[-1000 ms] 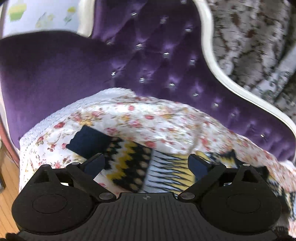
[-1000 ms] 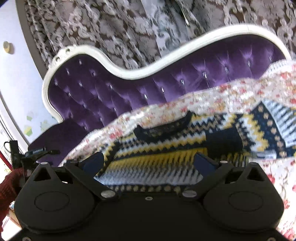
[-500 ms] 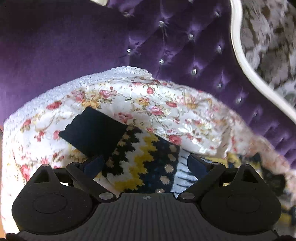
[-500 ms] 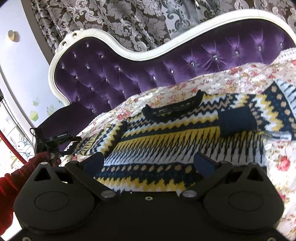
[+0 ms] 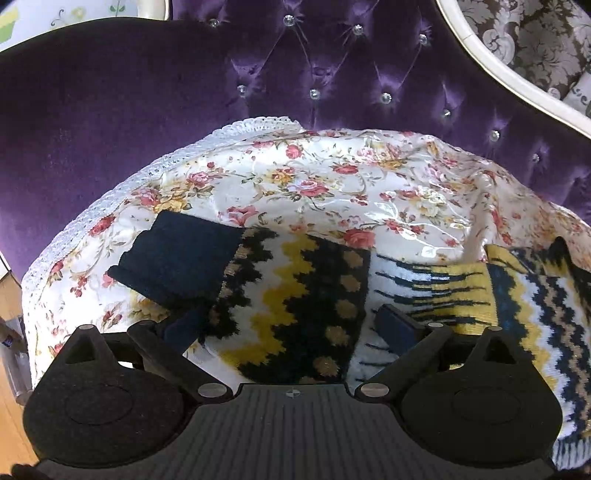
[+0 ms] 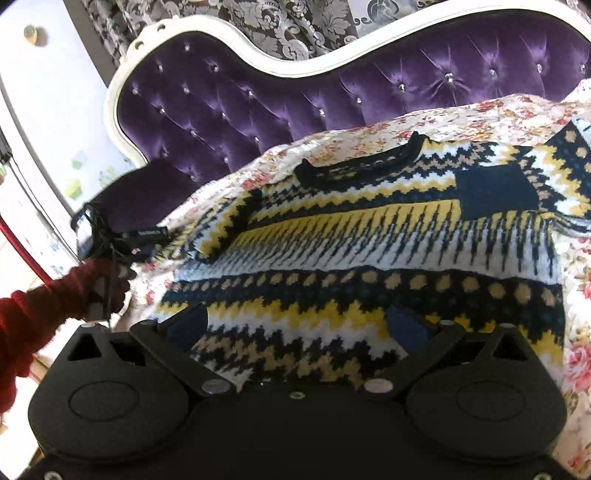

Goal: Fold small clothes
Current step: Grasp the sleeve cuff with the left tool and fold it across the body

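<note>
A small knitted sweater (image 6: 369, 243) in navy, yellow and white zigzags lies flat on a floral cover. Its right sleeve is folded across the chest, with the navy cuff (image 6: 495, 192) on top. Its left sleeve (image 5: 295, 295) stretches out to the left and ends in a navy cuff (image 5: 177, 258). My left gripper (image 5: 288, 328) is open, low over that sleeve, one finger on each side of it. My right gripper (image 6: 299, 328) is open over the sweater's bottom hem. The left gripper and the hand holding it (image 6: 107, 258) show at the left of the right wrist view.
The floral cover (image 5: 332, 184) with a white lace edge lies over a purple tufted sofa (image 6: 258, 110) with a white frame. Patterned curtains (image 6: 295, 29) hang behind. Wooden floor (image 5: 11, 302) shows at the far left past the cover's edge.
My left gripper has moved in and down over the outstretched sleeve near the cuff. My right gripper has moved closer to the bottom hem. Both jaws stay open.
</note>
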A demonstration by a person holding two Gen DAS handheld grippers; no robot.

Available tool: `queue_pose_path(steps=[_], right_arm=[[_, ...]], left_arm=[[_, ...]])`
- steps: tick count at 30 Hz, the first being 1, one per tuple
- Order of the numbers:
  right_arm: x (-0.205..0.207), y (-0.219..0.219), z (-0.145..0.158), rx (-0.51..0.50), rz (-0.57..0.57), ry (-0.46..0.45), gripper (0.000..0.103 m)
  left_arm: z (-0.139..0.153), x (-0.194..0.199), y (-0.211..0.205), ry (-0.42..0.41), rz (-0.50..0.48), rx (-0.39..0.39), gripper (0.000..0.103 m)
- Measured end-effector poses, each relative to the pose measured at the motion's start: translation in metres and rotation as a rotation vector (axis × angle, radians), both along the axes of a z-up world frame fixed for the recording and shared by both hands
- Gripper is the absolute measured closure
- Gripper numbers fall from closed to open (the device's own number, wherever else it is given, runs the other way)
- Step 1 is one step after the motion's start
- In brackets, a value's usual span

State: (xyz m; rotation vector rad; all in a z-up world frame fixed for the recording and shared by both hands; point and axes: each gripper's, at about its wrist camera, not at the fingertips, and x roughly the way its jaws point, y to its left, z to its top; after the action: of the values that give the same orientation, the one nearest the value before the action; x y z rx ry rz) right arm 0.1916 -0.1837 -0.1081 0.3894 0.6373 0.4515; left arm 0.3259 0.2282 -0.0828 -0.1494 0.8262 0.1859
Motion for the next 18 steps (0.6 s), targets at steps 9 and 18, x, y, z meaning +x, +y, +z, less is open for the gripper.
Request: queue_pose_path(steps=[9, 18], right_arm=[[0.0, -0.009, -0.002, 0.053, -0.038, 0.009, 0.0], [-0.007, 0.001, 0.014, 0.028, -0.016, -0.046, 0.0]], left_arm=[[-0.002, 0.003, -0.001, 0.004, 0.004, -0.008, 0.0], [0.006, 0.003, 0.005, 0.004, -0.004, -0.014, 0.014]])
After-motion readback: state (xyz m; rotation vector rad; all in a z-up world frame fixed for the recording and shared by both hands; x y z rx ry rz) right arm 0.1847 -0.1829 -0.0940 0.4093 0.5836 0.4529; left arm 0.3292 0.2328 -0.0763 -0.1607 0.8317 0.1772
